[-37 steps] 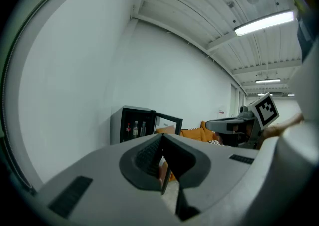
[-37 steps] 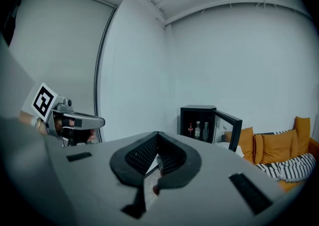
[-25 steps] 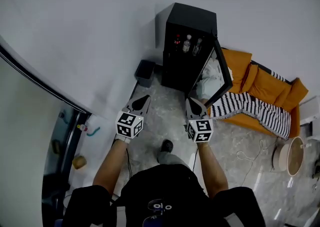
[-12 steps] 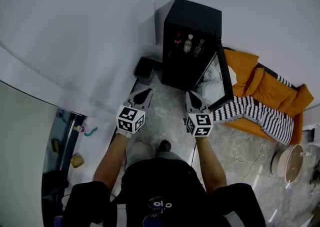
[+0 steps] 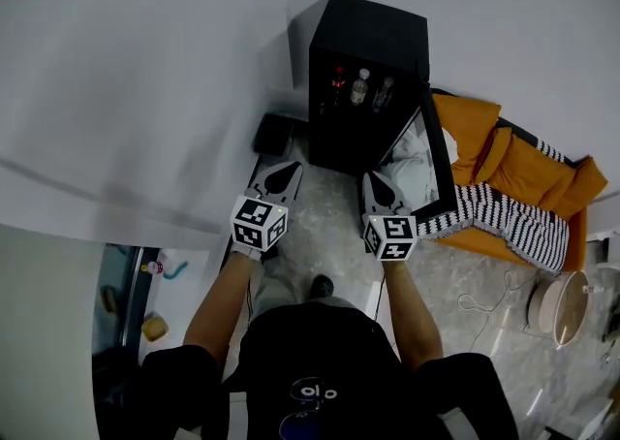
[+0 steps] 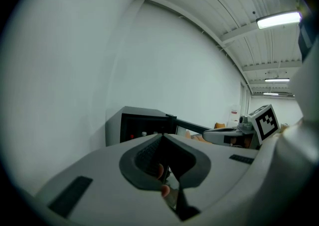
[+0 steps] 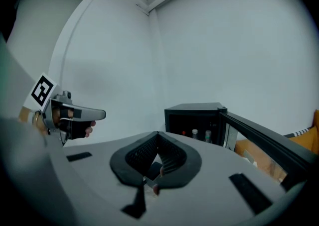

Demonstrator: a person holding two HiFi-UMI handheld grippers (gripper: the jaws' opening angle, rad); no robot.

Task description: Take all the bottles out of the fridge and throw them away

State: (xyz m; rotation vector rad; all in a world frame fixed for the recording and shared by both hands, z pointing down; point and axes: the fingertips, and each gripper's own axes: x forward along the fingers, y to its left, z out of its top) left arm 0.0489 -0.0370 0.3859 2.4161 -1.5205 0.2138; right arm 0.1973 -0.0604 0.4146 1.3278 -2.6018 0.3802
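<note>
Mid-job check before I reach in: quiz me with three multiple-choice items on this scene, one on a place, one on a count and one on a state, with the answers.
1. Where are the bottles relative to the fridge?
A. on top of it
B. on a shelf inside it
C. on the floor beside it

2. How many bottles show in the fridge?
A. three
B. one
C. six

3. How does the fridge door stand?
A. shut
B. taken off
C. swung open

Answers:
1 B: they stand in a row in the dark interior.
2 A: three tops show side by side in the head view.
3 C: the door juts out toward the orange sofa.
</note>
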